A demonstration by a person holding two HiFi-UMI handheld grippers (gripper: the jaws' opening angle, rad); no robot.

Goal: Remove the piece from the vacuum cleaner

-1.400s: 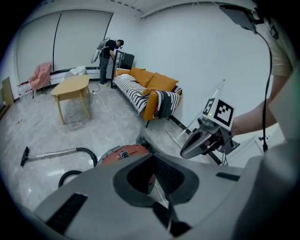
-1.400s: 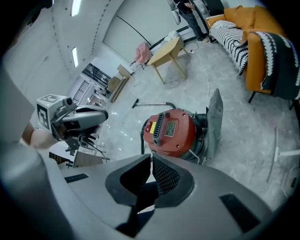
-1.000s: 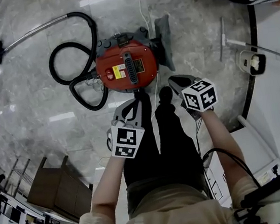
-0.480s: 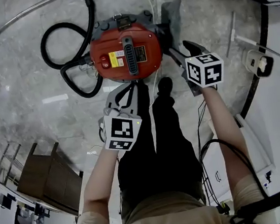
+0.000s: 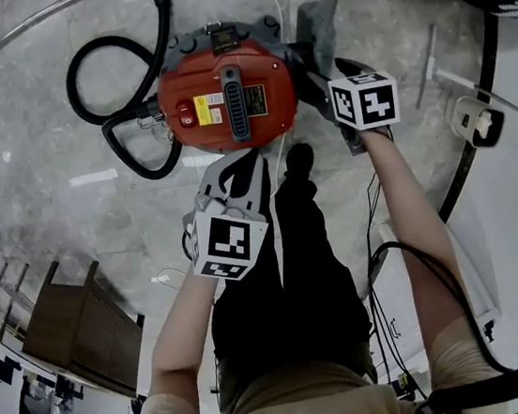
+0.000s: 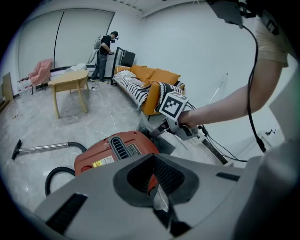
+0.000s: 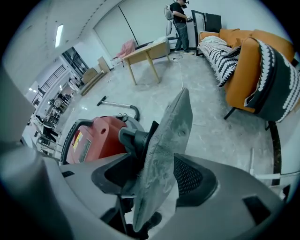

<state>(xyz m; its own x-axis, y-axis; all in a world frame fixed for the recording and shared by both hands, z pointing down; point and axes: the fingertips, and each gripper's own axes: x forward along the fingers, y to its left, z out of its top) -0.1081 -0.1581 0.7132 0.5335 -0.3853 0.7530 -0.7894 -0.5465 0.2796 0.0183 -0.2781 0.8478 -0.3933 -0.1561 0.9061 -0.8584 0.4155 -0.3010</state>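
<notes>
Two hand-held grippers above a red vacuum cleaner (image 5: 226, 97) on a pale marble floor (image 5: 72, 226). Right gripper (image 5: 331, 67) down at the cleaner's right flank, released, jaws just opened and standing wide apart. Between them, on edge, the grey flat piece (image 7: 164, 159), with neither pad clamped on it. Piece not yet off the machine: seated against a black collar (image 7: 133, 138) on the cleaner's right side, and seen from the head view as a grey flap (image 5: 316, 28) jutting out beyond the red shell. Left gripper (image 5: 238, 166) on the near side of the cleaner, apart from it, clenched with jaws drawn together and nothing between them, only a sliver of red shell and floor visible past the tips. Black hose (image 6: 48, 182) looped on the floor left of the cleaner, with a metal wand (image 6: 44, 148) stretched out further left and ending in a small dark nozzle. Dark trousers (image 5: 295, 263) and one shoe (image 5: 300, 160) of the person near the cleaner, between the two forearms. Far across the room, an orange sofa (image 6: 154, 77) with a black-and-white striped throw (image 6: 136, 89), a light wooden table (image 6: 70, 79) to its left, and another person (image 6: 104, 51) standing by the far wall. Thin cables (image 5: 370, 224) trailing down along the right forearm.
</notes>
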